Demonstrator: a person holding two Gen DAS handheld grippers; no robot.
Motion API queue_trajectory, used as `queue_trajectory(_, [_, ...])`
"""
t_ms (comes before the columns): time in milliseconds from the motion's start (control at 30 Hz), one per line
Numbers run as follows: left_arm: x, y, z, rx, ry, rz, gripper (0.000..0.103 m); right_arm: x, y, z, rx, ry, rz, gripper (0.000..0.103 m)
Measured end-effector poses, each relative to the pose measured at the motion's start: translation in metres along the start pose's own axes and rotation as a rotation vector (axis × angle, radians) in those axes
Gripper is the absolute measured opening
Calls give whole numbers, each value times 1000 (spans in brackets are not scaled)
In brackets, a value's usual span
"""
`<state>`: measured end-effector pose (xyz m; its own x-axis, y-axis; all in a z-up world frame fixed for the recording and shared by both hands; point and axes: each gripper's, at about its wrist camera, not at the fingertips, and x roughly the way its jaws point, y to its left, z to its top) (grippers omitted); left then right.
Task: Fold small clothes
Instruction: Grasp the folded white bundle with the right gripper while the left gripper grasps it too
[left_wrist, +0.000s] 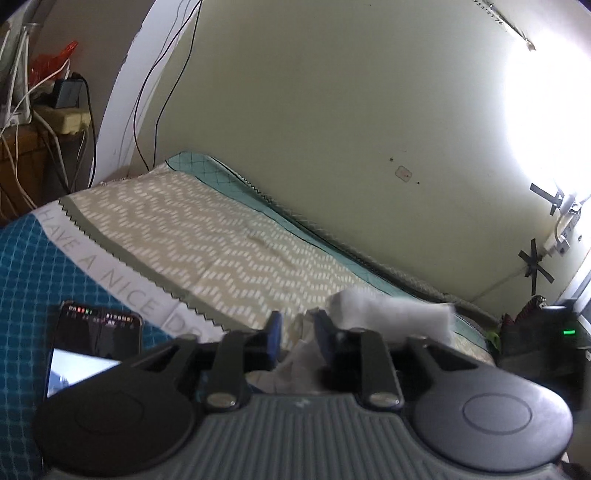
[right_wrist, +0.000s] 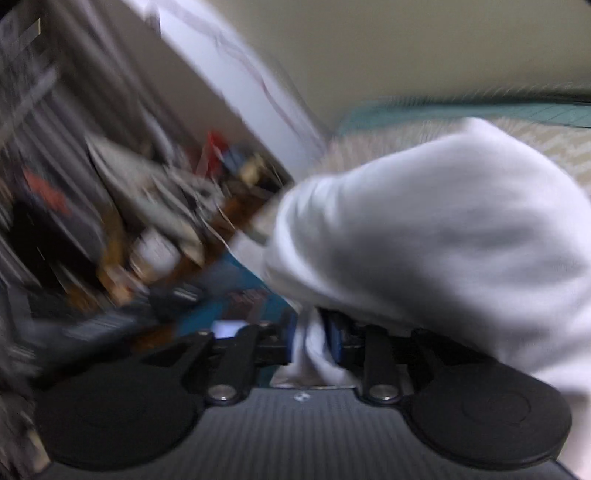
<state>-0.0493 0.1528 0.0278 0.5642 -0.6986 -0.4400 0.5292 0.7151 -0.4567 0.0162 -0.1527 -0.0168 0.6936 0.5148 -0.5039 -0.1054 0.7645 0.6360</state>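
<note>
Carrying white garment (right_wrist: 443, 229): right gripper (right_wrist: 312, 341) clamped on cloth; left gripper (left_wrist: 297, 334) part-open, grip unclear. Next: lay flat on bed (left_wrist: 207, 236).

A bed with a zigzag-patterned beige cover (left_wrist: 207, 236) runs from near left to far right along the pale painted wall (left_wrist: 332, 92). A black smartphone with a lit screen (left_wrist: 92, 347) lies on the bed's near left part, left of the left gripper (left_wrist: 297, 334). A white cloth garment (left_wrist: 391, 314) hangs just right of that gripper, above the bed. A cluttered wooden shelf (left_wrist: 33, 122) stands far left, beyond the bed's end. In the right wrist view, the garment fills the right side and passes between the jaws of the right gripper (right_wrist: 312, 339).
</note>
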Motion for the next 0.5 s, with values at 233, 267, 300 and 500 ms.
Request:
queue_trajectory(233, [3, -25, -14, 84, -5, -97, 49, -91, 0, -4, -126, -193, 150, 64])
queue_trajectory(267, [6, -32, -15, 92, -4, -123, 49, -108, -1, -4, -144, -238, 128, 63])
queue_trajectory(300, [11, -38, -15, 107, -4, -146, 48, -123, -3, -3, -156, -272, 98, 61])
queue_trajectory(500, [63, -75, -1, 239, 56, -128, 30, -109, -22, 14, -159, -192, -104, 23])
